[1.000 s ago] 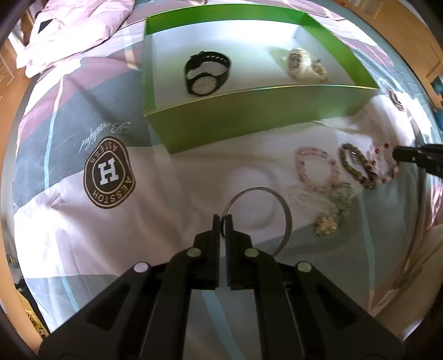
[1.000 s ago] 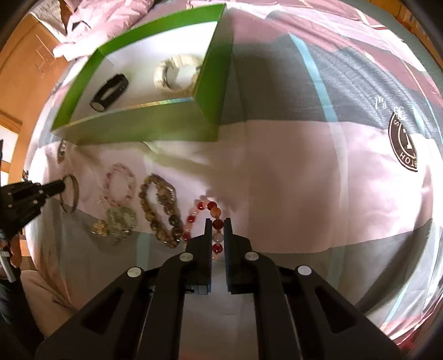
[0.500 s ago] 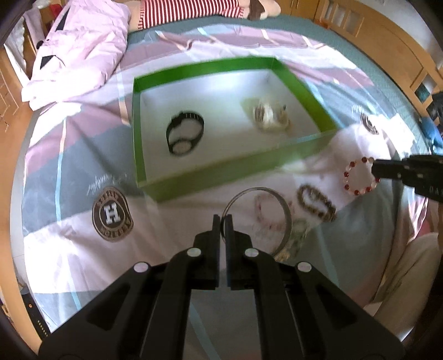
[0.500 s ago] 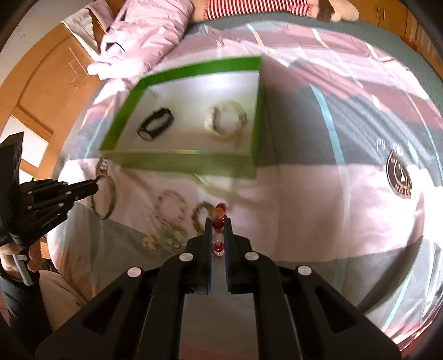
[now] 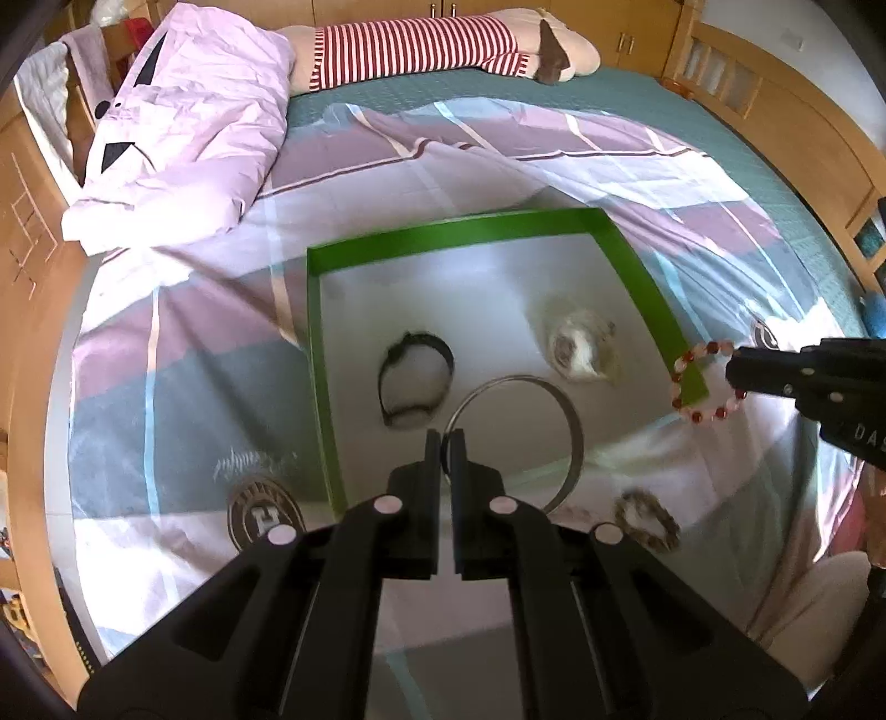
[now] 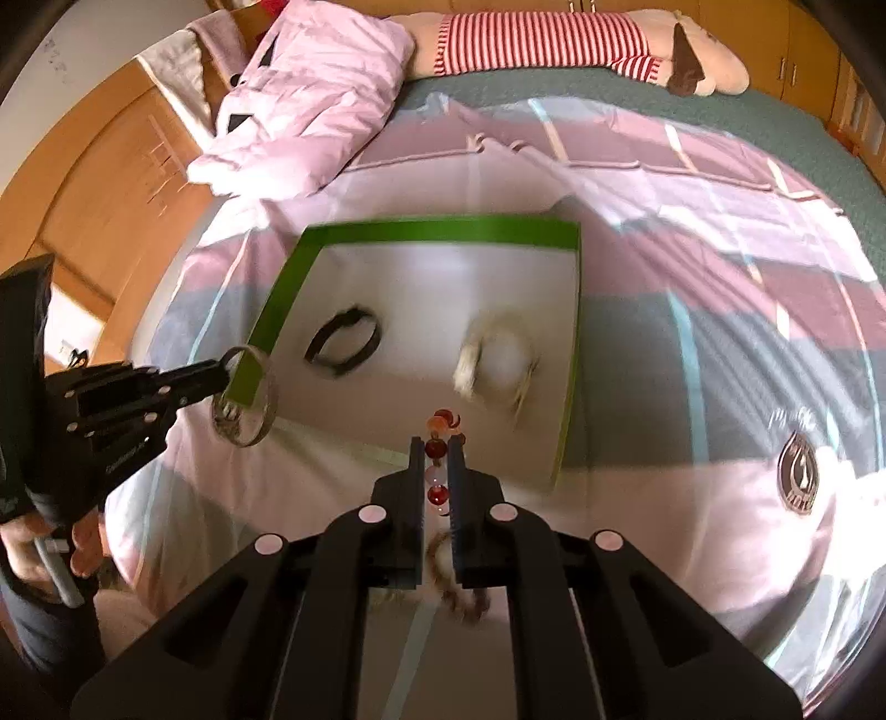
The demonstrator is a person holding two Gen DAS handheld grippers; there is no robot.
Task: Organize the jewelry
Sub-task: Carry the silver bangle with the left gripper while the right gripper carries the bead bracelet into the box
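The left gripper [image 5: 444, 443] has its jaws pressed together on the rim of a thin silver bangle [image 5: 573, 426], which hangs in the air above the near edge of the green tray [image 5: 318, 354]. In the right wrist view the same bangle [image 6: 268, 407] shows at nine o'clock, hanging off the tip of that gripper [image 6: 221, 379] beside the tray's [image 6: 443, 231] left wall.

The right gripper [image 6: 437, 459] pinches a bracelet of red and pale pink beads [image 6: 437, 446], with the beads lined up between its jaws. From the left wrist view this bead bracelet [image 5: 698, 414] hangs at three o'clock from the gripper's tip [image 5: 733, 372], in front of the tray's right wall.

Inside the tray, on its white floor, lie a black watch [image 5: 437, 354] at the left and a blurred cream bracelet [image 5: 581, 346] at the right, well apart. The tray sits on a bedspread [image 5: 194, 354] of pink, grey and white blocks. On the bedspread at five o'clock from the bangle lies a brown bead bracelet [image 5: 648, 520]. A pale pink pillow [image 5: 188, 127] rests at eleven o'clock and a red-striped plush toy [image 5: 432, 47] at twelve, along the head of the bed. A hand [image 6: 52, 545] grips the left gripper's handle at eight o'clock in the right wrist view.
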